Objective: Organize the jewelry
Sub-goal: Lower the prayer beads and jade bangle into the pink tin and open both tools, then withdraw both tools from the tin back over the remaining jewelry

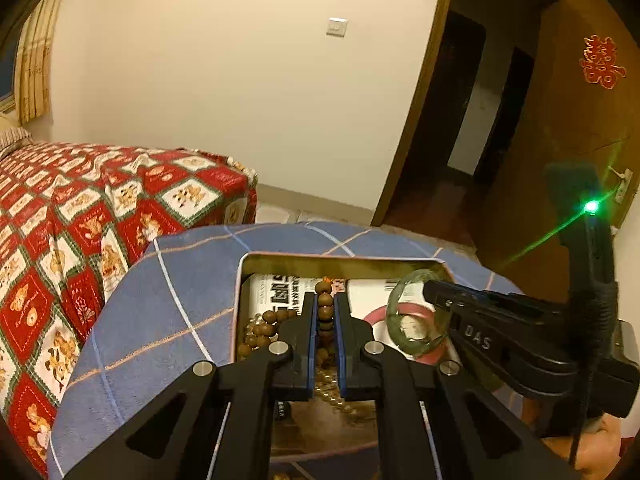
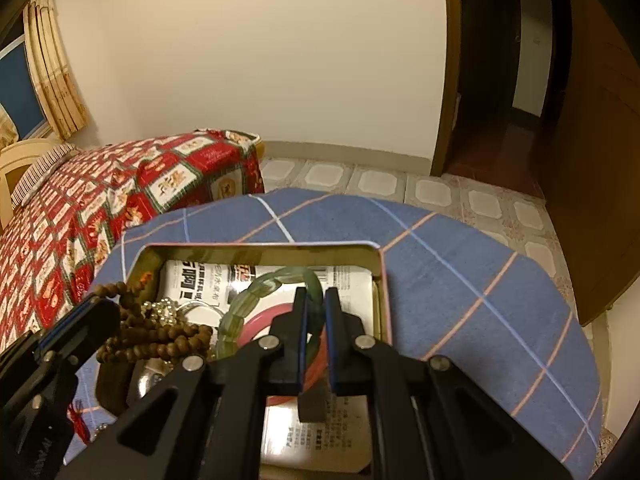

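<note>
An open metal tin sits on a table with a blue plaid cloth. My left gripper is shut on a strand of brown wooden beads and holds it over the tin's left side; it enters the right wrist view at the left with the beads draped below. My right gripper is shut on a green jade bangle over the tin's right side; it also shows in the left wrist view with the bangle.
The tin also holds printed cards, a red ring shape, pale beads and a silver chain. A bed with a red patterned quilt stands to the left. An open wooden door is at the right.
</note>
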Motion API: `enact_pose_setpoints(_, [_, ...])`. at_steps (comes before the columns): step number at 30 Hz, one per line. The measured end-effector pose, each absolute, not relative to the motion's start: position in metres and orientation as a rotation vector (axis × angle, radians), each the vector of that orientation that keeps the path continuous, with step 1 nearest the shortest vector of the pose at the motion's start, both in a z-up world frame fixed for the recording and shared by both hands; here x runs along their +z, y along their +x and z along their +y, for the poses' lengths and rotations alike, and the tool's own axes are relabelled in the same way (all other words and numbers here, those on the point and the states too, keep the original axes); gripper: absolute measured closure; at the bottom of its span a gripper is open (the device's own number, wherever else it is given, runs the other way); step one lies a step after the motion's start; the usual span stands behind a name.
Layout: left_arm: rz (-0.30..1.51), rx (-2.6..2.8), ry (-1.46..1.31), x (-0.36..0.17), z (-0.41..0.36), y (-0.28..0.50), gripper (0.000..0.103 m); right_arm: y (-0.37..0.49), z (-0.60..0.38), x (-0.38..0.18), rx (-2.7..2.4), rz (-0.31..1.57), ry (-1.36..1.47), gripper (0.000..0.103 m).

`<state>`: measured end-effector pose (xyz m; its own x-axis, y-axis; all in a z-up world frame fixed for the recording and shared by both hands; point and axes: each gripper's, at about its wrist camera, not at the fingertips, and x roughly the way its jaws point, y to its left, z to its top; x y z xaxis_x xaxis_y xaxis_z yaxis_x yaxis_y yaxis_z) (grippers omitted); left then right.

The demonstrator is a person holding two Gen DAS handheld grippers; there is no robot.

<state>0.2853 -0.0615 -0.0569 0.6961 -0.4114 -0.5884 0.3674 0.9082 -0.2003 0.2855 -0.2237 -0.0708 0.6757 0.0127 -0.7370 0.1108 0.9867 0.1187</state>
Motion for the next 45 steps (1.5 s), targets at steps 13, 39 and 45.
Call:
enact_pose_setpoints(13, [0.709, -0.358, -0.02, -0.075, -0.065, 0.3, 0.092, 0.295, -0.222, -0.087, -0.026, 0.873, 0.178, 0.052])
enact_pose_setpoints(39, [0.619, -0.229, -0.033, -0.02, -0.015, 0.175, 0.033, 0.186, -0.191, -0.029, -0.054, 0.721, 0.129, 0.032])
enact_pose_setpoints(45, [0.612, -0.224, -0.039, -0.022, -0.006, 0.145, 0.033, 0.161, -0.182, -0.035, -0.044, 0.731, 0.136, 0.032])
